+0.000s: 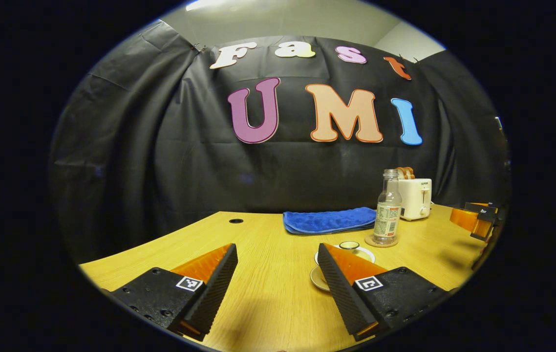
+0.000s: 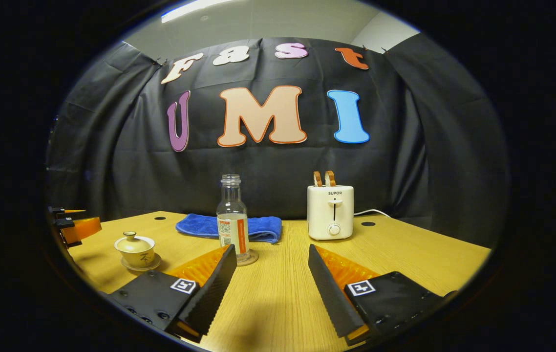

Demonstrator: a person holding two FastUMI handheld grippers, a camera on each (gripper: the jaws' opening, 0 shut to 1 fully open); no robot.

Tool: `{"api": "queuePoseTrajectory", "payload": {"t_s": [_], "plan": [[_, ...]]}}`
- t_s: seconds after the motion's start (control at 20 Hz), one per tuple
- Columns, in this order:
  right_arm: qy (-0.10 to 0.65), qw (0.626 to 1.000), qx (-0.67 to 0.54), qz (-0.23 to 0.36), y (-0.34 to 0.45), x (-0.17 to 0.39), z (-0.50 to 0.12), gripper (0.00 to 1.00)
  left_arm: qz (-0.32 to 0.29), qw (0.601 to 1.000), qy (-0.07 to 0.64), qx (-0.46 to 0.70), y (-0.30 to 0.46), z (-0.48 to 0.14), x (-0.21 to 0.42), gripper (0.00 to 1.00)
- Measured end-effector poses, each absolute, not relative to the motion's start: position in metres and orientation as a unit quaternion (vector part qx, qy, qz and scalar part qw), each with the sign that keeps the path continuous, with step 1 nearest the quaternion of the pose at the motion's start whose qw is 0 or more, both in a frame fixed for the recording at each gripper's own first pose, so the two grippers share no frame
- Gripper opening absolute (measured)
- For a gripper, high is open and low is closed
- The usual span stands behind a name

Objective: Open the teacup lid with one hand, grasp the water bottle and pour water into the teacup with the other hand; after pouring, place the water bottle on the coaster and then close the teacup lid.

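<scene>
Left fingers: the left gripper [image 1: 276,274] has its fingers spread wide with nothing between them, hovering low over the surface [image 1: 268,234].
Right fingers: the right gripper [image 2: 272,276] is likewise spread and empty, also low over the surface, pointing between the bottle and the toaster.
Teacup: in the right gripper view the teacup [image 2: 135,251] sits on its saucer [image 2: 141,265] with the lid [image 2: 133,239] on, to the left of the bottle. In the left gripper view it lies just beyond the left gripper's right finger, which covers most of it (only the knob and part of the rim show).
Water bottle: the water bottle [image 2: 232,218] stands upright on the coaster [image 2: 250,259], uncapped as far as I can tell, with water reaching partway up. It is just beyond the right gripper's left finger.
Farther out: a folded blue cloth [image 2: 229,228] lies behind the bottle, and a white toaster [image 2: 330,211] with two slices in its slots stands to the right, well apart from the cup.
Other gripper: each view catches the other gripper at its edge, too small to read its state from there.
Step in hand: judging by the lidded cup and the untouched bottle, nothing of the task is done; this looks like the approach before lifting the lid.
Next move: the left gripper needs to shift right and forward so the lid's knob sits between its fingers, then close and lift straight up; the right gripper would swing left to bracket the bottle's body.
</scene>
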State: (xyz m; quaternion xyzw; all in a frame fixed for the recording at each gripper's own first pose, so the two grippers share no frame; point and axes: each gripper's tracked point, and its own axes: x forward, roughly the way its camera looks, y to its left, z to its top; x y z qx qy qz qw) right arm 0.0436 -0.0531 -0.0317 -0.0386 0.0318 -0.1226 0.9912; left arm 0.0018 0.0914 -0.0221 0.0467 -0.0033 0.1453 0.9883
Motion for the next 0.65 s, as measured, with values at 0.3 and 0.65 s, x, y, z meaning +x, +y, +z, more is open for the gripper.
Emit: {"api": "queuePoseTrajectory", "payload": {"t_s": [0.3,0.65], "plan": [[0.032,0.991,-0.039,-0.123,-0.0537,0.0435,-0.0316,0.92,0.149,0.988,-0.003,0.046,0.0939,-0.0228,0.0017,0.96],[0.031,0.991,-0.039,-0.126,-0.0563,0.0439,-0.0322,0.87,0.150,0.988,-0.003,0.046,0.0936,-0.0229,0.0010,0.96]]}}
